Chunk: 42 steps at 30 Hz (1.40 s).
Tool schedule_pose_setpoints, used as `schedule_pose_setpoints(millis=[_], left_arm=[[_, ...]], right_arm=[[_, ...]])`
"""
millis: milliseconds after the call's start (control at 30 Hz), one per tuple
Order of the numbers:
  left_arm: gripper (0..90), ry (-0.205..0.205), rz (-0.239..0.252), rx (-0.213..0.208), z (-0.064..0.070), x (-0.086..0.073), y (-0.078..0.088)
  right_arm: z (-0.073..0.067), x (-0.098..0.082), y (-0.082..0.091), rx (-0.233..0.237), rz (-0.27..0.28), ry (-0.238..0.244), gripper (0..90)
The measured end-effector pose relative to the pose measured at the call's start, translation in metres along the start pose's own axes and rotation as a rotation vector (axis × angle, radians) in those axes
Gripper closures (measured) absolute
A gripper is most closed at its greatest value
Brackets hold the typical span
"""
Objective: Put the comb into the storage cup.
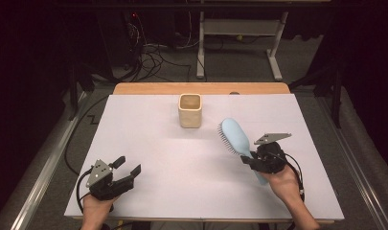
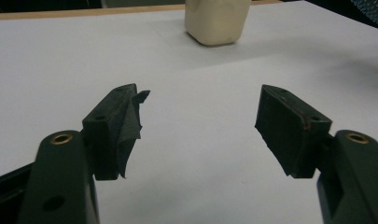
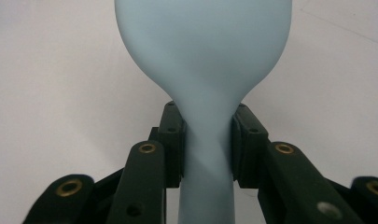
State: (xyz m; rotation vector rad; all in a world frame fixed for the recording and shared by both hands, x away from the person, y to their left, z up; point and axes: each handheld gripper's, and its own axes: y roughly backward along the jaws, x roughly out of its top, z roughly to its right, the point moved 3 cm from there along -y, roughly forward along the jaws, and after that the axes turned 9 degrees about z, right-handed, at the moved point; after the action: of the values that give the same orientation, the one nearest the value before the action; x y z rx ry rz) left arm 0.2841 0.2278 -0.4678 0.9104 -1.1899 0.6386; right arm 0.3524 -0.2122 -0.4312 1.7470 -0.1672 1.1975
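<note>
Jaws of right gripper [image 1: 247,160] clamped on hairbrush [image 1: 235,136] handle, brush head ahead. Left gripper [image 1: 129,167] jaws apart, nothing between; cup [image 1: 190,110] well beyond.

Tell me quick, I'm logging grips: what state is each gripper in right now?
Left gripper: open, nothing between its jaws.
Right gripper: closed on the handle of the light blue hairbrush.

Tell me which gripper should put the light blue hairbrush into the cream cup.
Right. The right gripper already clamps the light blue plastic hairbrush by its handle, with its head aimed toward the cream square cup. The left gripper is open, holds nothing and sits farther away.
</note>
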Motion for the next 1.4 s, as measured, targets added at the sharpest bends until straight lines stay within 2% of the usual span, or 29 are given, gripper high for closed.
schedule_pose_setpoints(millis=[133, 333, 700, 767, 1000, 1400], left_arm=[[29.9, -0.005, 0.002, -0.005, 0.002, 0.004, -0.001], [28.4, -0.023, -0.005, -0.030, 0.011, 0.011, -0.008], [27.9, -0.025, -0.019, -0.101, 0.029, 0.019, -0.025], [27.9, -0.031, -0.026, -0.110, 0.031, 0.020, -0.028], [27.3, -0.013, -0.041, -0.134, 0.035, 0.022, -0.033], [27.1, -0.038, -0.051, -0.185, 0.051, 0.030, -0.047]], right_arm=[[-0.004, -0.005, 0.001, 0.015, 0.022, -0.002, 70.6], [-0.008, -0.010, 0.004, 0.028, 0.040, -0.009, 70.6], [-0.014, -0.011, 0.005, 0.044, 0.063, 0.002, 70.6], [-0.015, -0.011, 0.004, 0.048, 0.062, 0.003, 70.5], [-0.020, -0.011, 0.002, 0.059, 0.061, 0.010, 70.6], [-0.025, -0.010, 0.000, 0.073, 0.068, 0.020, 70.6]])
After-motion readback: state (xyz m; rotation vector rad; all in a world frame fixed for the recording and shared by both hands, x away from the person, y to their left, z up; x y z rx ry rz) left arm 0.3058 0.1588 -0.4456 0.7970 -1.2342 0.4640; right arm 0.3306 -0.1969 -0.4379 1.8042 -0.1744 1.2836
